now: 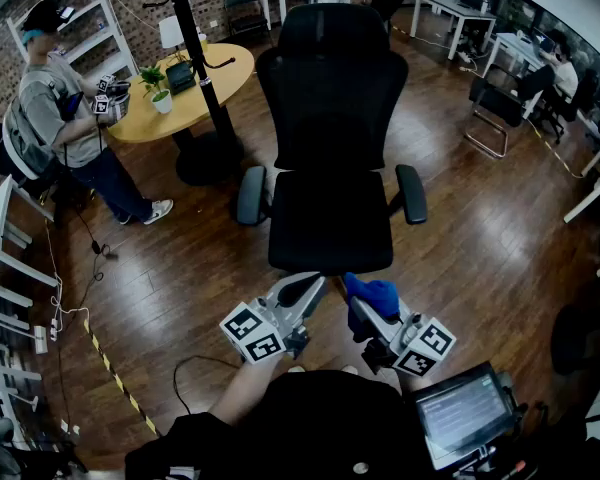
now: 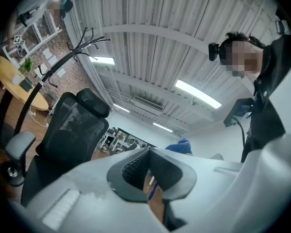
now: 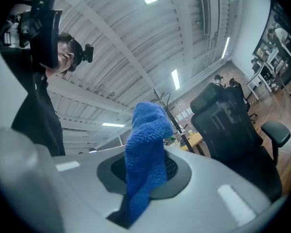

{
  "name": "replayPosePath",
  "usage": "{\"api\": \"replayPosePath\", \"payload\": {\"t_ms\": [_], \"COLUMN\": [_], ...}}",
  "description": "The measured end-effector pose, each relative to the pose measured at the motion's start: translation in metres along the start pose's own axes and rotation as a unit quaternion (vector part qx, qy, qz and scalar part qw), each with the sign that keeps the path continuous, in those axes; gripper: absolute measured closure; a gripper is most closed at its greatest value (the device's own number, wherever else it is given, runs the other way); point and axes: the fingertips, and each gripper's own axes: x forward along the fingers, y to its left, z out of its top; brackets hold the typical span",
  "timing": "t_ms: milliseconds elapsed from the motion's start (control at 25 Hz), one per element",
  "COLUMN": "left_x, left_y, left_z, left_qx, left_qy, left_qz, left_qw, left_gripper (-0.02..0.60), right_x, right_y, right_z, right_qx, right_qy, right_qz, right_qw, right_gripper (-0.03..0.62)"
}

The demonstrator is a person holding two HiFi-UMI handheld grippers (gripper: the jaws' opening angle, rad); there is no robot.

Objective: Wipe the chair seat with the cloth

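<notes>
A black office chair stands mid-floor in the head view, its seat (image 1: pixel 330 218) bare. Just short of the seat's front edge my right gripper (image 1: pixel 363 308) is shut on a blue cloth (image 1: pixel 372 293). The right gripper view looks up at the ceiling: the cloth (image 3: pixel 145 159) sticks up bunched from between the jaws of that gripper (image 3: pixel 146 173), with the chair (image 3: pixel 228 125) off to the right. My left gripper (image 1: pixel 305 288) sits beside it at the seat's front lip, jaws together on nothing. In the left gripper view this gripper (image 2: pixel 149 168) tilts upward, the chair (image 2: pixel 70 130) at left.
A coat stand (image 1: pixel 195 58) and a round yellow table (image 1: pixel 195 93) stand behind the chair at left, with a person (image 1: pixel 65 118) beside them. Desks and other chairs (image 1: pixel 495 108) fill the right. A screen (image 1: pixel 465 413) is at lower right. Cable and striped tape (image 1: pixel 110 368) cross the floor.
</notes>
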Motion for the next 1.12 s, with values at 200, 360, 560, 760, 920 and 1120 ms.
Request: {"api": "replayPosePath", "payload": {"t_ms": [200, 360, 560, 760, 920, 1120], "left_x": [0.01, 0.021, 0.038, 0.04, 0.054, 0.079], "left_y": [-0.003, -0.006, -0.002, 0.029, 0.074, 0.15], "left_z": [-0.002, -0.008, -0.011, -0.004, 0.008, 0.022], "left_qx": [0.003, 0.003, 0.019, 0.012, 0.013, 0.005], "left_qy": [-0.003, 0.002, 0.009, 0.003, -0.005, -0.006], "left_qz": [0.005, 0.013, 0.039, 0.065, 0.068, 0.052], "left_qw": [1.0, 0.9999, 0.999, 0.9978, 0.9976, 0.9986], "left_gripper": [0.591, 0.591, 0.591, 0.591, 0.591, 0.591], "right_x": [-0.014, -0.027, -0.04, -0.025, 0.004, 0.058], "right_y": [-0.011, -0.025, -0.054, -0.084, -0.121, -0.175], "right_z": [0.006, 0.012, 0.028, 0.032, 0.036, 0.039], "right_qx": [-0.001, 0.006, 0.016, 0.018, 0.013, 0.0], "right_qy": [0.003, 0.003, -0.001, 0.006, 0.007, 0.015], "right_qz": [-0.002, -0.003, 0.008, 0.007, -0.007, -0.033], "right_qw": [1.0, 1.0, 1.0, 1.0, 1.0, 0.999], "right_gripper": [0.549, 0.549, 0.549, 0.549, 0.549, 0.549]}}
